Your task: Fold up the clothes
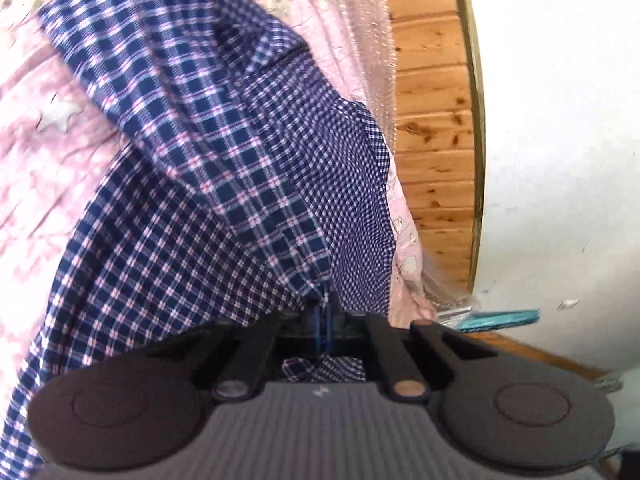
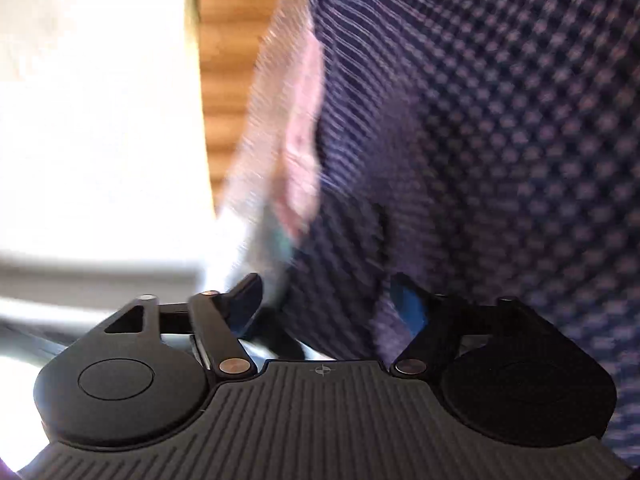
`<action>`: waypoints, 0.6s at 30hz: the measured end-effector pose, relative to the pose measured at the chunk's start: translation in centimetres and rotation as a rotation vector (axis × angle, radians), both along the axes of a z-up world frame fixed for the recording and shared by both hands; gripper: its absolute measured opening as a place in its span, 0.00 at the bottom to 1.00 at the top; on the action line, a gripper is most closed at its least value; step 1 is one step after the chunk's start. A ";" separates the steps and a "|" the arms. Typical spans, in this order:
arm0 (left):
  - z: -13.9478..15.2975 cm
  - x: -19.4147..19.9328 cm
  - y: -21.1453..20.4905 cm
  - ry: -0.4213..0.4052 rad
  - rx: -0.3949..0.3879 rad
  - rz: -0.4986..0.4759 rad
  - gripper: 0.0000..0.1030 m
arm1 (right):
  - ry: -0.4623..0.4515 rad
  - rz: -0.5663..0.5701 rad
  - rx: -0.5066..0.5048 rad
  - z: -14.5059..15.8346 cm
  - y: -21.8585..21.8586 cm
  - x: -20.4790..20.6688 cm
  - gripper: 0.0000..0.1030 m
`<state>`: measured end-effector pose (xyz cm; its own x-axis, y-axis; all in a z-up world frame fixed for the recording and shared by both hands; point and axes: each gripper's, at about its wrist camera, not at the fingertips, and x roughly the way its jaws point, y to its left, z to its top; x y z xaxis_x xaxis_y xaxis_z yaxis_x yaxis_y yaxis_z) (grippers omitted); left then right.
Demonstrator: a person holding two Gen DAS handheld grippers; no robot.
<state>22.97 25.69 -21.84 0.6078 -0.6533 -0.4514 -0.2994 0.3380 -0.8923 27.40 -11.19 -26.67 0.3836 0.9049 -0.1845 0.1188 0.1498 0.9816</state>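
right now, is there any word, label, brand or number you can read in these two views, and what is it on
No readable words, brands or numbers in either view.
Cross-shaped mark, no letters: on the right hand-held gripper, on its ribbed body.
Small pale mark on the left hand-held gripper body: too blurred to read.
Checked shirt: pattern only, no label showing.
Pink sheet: white star print, no text.

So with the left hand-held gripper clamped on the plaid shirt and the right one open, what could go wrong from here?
1. The left hand-held gripper pinches only a thin edge of the shirt; a tug could pull it free.
2. The right hand-held gripper is open against blurred fabric, so it may close on the wrong layer.
3. The shirt lies near the bed edge and could slide off.
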 end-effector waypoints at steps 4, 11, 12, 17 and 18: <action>-0.2 -0.5 0.5 0.016 -0.010 0.029 0.04 | -0.043 0.070 0.006 0.8 2.0 1.2 0.10; 2.4 -3.4 0.9 -0.024 0.195 -0.044 0.32 | -0.223 0.116 -0.227 6.8 1.0 3.6 0.05; 2.8 -4.3 0.8 -0.022 0.256 -0.069 0.32 | -0.263 0.115 -0.268 8.1 0.6 4.6 0.05; 4.4 -9.8 -0.6 0.033 0.690 -0.178 0.32 | -0.445 0.046 -0.546 15.2 -6.4 10.3 0.05; 4.4 -11.0 -0.8 0.049 0.765 -0.192 0.32 | -0.418 0.026 -0.592 14.9 -8.1 11.5 0.06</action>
<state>11.99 24.91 -17.43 0.4842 -0.2424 -0.8407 -0.2065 0.9021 -0.3790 38.88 -19.32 -11.79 0.5088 0.7085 -0.4890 -0.2592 0.6678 0.6978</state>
